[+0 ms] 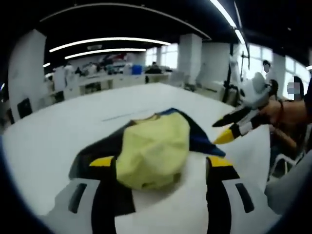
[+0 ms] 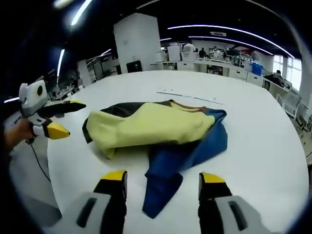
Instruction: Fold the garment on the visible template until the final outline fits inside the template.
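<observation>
Both grippers hovered with jaws parted and empty: the left gripper [image 2: 57,119] held out at the left side by a hand [image 2: 17,134], the right gripper [image 1: 233,127] at the right.

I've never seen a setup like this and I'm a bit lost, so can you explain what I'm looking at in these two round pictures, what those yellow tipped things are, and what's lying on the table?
No robot here: a person holds a two-jaw hand tool, a gripper, in each hand. Each gripper carries a fisheye camera looking forward along its own jaws, which is why the pictures are round.

In the left gripper view, the left gripper rises from the bottom, jaws apart. The right gripper comes in from the right, held by a hand.

In the right gripper view it is mirrored: the right gripper is at the bottom, jaws apart, and the left gripper enters from the left.

On the white table lies a loosely bunched garment in yellow, blue and black, not neatly folded yet. Both grippers are open and hold nothing. Behind is an open office with desks.
</observation>
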`<state>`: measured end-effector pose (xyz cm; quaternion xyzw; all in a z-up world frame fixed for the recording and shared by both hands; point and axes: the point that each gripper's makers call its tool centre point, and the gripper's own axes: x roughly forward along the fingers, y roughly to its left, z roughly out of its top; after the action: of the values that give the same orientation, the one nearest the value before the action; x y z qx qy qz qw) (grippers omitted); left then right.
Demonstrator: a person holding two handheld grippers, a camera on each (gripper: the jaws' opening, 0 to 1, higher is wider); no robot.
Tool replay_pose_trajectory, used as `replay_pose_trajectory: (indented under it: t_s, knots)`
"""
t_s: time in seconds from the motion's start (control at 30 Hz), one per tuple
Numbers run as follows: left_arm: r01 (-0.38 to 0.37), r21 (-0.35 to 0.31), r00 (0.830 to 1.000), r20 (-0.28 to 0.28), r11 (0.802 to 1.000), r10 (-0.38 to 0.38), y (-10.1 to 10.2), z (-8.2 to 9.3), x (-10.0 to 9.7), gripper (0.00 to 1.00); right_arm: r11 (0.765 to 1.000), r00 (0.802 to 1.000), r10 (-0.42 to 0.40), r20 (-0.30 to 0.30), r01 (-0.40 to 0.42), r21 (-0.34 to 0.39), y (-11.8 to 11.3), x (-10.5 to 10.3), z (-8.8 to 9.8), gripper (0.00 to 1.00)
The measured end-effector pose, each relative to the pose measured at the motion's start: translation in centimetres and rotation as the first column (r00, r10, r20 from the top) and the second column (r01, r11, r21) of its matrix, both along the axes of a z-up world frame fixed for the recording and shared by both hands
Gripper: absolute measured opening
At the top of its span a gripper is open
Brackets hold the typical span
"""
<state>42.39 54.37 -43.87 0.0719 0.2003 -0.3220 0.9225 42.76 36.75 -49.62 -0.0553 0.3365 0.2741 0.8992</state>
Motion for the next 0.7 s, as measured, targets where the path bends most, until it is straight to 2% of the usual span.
replay_pose_trajectory:
  t_s: [0.17, 0.3, 0.5, 0.6, 0.7]
  knots:
    - [0.027, -0.017, 1.000, 0.002, 0.999, -0.027, -1.5, -0.2, -0.4, 0.56, 0.999, 1.000, 0.025, 0.006, -0.025, -0.029, 0.2, -0.8, -1.1, 0.46]
    - [0.043, -0.012, 0.999, -0.031, 0.999, -0.043, -2.6, -1.3, -0.4, 0.47, 0.999, 1.000, 0.031, -0.003, -0.032, -0.026, 0.5, -1.1, -1.9, 0.36]
    - [0.050, 0.063, 0.998, -0.045, 0.997, -0.047, -3.7, -3.1, 0.4, 0.48, 0.999, 1.000, 0.020, 0.010, -0.020, -0.031, 0.5, -0.9, -2.6, 0.26]
    - [0.074, 0.130, 0.997, -0.043, 0.989, -0.069, -4.2, -4.3, 1.0, 0.45, 0.999, 1.000, 0.019, 0.022, -0.018, -0.031, 0.6, -0.6, -2.8, 0.22]
    - [0.073, 0.163, 0.996, -0.053, 0.984, -0.065, -4.2, -5.3, 1.8, 0.44, 0.999, 1.000, 0.022, 0.020, -0.021, -0.046, 0.6, -0.5, -3.3, 0.20]
